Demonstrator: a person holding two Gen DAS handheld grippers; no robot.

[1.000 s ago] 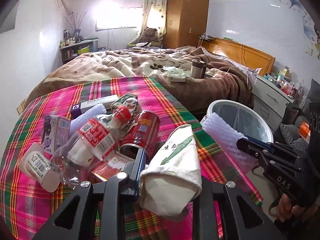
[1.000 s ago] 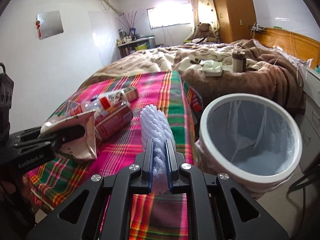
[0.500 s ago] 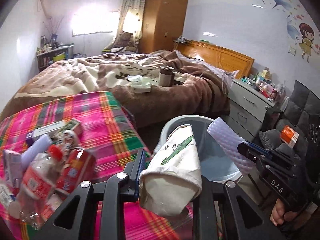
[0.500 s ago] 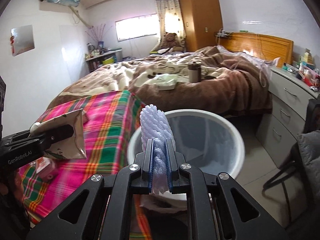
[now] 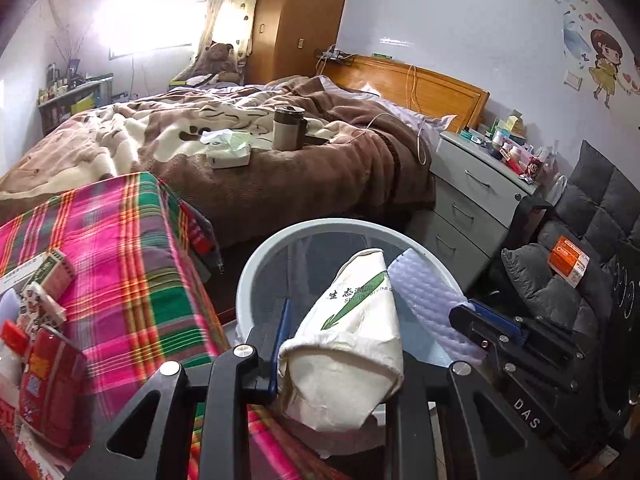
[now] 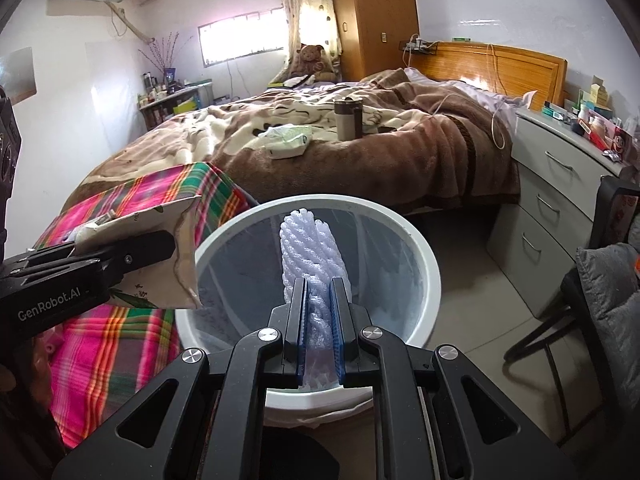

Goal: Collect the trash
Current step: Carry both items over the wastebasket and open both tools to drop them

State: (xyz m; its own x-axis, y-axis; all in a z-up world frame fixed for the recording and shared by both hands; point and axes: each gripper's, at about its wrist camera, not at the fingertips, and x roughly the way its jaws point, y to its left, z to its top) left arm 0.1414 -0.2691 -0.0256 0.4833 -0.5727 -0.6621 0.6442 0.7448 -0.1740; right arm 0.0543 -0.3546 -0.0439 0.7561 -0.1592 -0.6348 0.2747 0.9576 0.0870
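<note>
My left gripper (image 5: pixel 340 344) is shut on a crushed white paper cup (image 5: pixel 352 344) with a green leaf print, held over the near rim of the white trash bin (image 5: pixel 248 280). The cup also shows in the right wrist view (image 6: pixel 176 256). My right gripper (image 6: pixel 319 300) is shut on a white foam net sleeve (image 6: pixel 310 252), held above the bin's open mouth (image 6: pixel 428 264). The sleeve also shows in the left wrist view (image 5: pixel 424 296), beside the cup. More trash lies on the plaid table: a red can (image 5: pixel 48 380) and small cartons (image 5: pixel 44 276).
The plaid-covered table (image 5: pixel 132 264) is left of the bin. A bed with a brown blanket (image 6: pixel 400 152) stands behind it, with a mug (image 6: pixel 347 118) and tissue pack on it. Grey drawers (image 6: pixel 560 184) and a dark chair (image 5: pixel 580 288) are to the right.
Both grippers swung right from over the table to over the bin, each still holding its item. The bin is now directly beneath the foam sleeve and the cup.
</note>
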